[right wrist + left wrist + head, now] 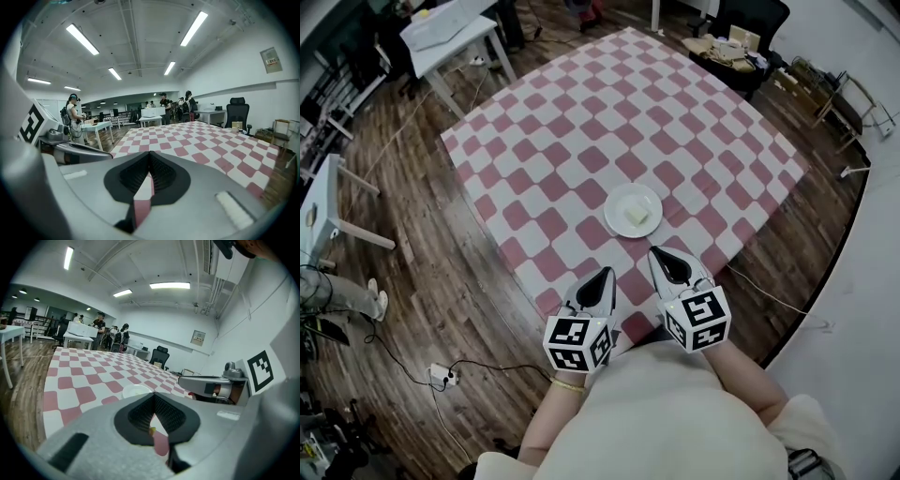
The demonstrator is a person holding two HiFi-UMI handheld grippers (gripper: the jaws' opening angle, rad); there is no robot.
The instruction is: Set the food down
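Note:
A white plate [619, 202] sits on the red-and-white checkered tablecloth [581, 122] near the table's front edge. A pale yellow piece of food [636, 217] lies on it. Both grippers hover just short of the plate, over the table's near edge. My left gripper [607, 275] is shut with nothing held, its tips pointing towards the plate [136, 391]. My right gripper [657, 251] is also shut and empty, close to the plate's near rim. In the left gripper view the jaws [153, 396] meet at the tips, and a tiny yellow speck shows low between the pads. The right gripper [150, 154] shows its jaws together.
A white table [450, 28] stands at the far left and a black chair [750, 19] with boxes at the far right. Cables and a power strip [441, 375] lie on the wooden floor. Several people stand far off [72, 117].

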